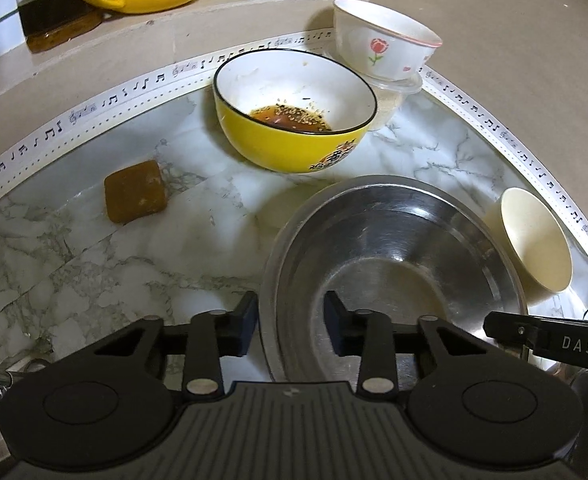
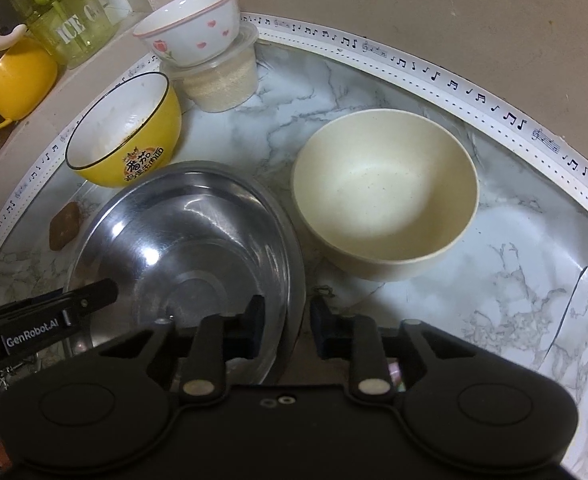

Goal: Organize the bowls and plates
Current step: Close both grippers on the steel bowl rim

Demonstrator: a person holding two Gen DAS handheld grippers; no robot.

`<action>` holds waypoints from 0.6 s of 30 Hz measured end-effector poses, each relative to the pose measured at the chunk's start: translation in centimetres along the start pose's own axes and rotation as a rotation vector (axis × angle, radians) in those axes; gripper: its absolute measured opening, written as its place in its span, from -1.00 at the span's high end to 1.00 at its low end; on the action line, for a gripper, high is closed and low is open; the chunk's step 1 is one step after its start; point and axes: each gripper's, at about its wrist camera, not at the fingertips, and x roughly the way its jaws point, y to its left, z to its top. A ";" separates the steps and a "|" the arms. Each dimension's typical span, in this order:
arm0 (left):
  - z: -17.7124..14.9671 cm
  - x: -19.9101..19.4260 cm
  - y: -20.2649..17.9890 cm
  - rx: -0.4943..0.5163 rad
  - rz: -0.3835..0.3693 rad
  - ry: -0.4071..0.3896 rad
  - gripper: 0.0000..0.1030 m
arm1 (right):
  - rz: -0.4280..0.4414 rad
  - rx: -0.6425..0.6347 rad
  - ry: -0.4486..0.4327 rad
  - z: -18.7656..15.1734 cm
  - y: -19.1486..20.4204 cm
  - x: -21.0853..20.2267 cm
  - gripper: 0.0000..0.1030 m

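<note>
From the left wrist, the left gripper (image 1: pixel 292 322) straddles the near-left rim of the steel bowl (image 1: pixel 394 248) on the marble desk (image 1: pixel 94 264); whether its jaws pinch it, I cannot tell. The other tool reads "DAS".

From the right wrist, the right gripper (image 2: pixel 286 326) likewise straddles the steel bowl's (image 2: pixel 182 240) right rim, grip unclear. Nearby print: "GenRobot.AI", and "ICE" on a green jug (image 2: pixel 66 20).

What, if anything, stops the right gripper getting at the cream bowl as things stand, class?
Likely yes, it can reach it. The cream bowl stands apart on the marble counter, uncovered, just ahead-right of the right gripper. Its jaws straddle the rim of the steel bowl, though, so they must leave that first.
</note>
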 end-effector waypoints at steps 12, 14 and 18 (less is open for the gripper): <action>-0.3 -0.8 1.1 -0.035 0.010 -0.012 0.68 | 0.014 0.002 -0.030 -0.2 0.2 -0.6 0.76; -0.3 -1.5 1.2 -0.033 0.008 -0.024 0.68 | 0.019 -0.007 -0.042 -0.3 0.3 -1.0 0.76; -0.2 -3.1 1.4 -0.024 0.012 -0.046 0.68 | 0.039 -0.020 -0.068 -0.4 0.6 -2.1 0.76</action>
